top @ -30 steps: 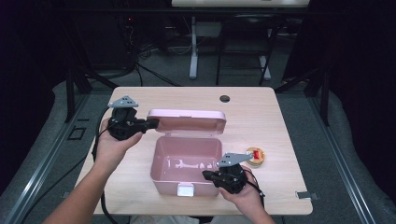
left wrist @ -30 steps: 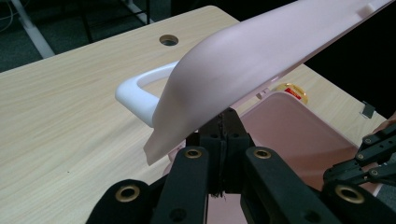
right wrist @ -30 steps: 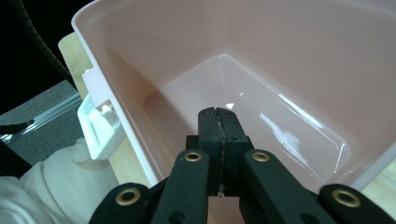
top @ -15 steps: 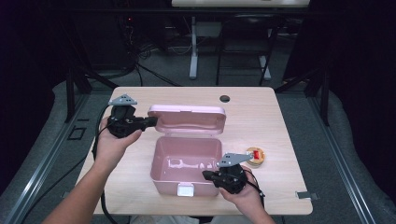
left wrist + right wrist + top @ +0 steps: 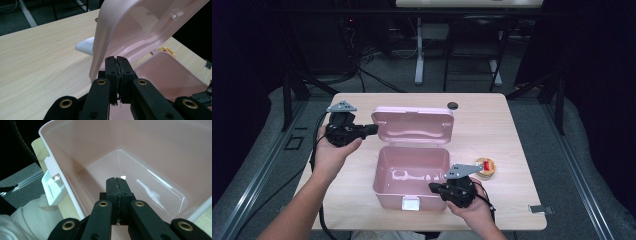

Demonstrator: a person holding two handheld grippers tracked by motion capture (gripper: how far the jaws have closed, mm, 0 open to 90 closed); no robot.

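Both grippers read closed from my seat: left gripper (image 5: 371,130) has its 2 jaws pressed together with nothing between them, tips just beside the left edge of the raised lid (image 5: 413,126), and in the left gripper view that lid edge stands right past the fingertips (image 5: 111,65); I cannot tell whether they touch it. Right gripper (image 5: 435,188) is likewise pinched on nothing, poised at the near right corner of the box (image 5: 411,172), its jaws pointing over the rim into the empty pink inside. Box sits open in the middle of the table (image 5: 512,120), white latch (image 5: 410,202) on its near wall. Right of it lies a small round yellow thing (image 5: 485,167) with a red centre; a dark disc (image 5: 453,105) rests near the far edge.
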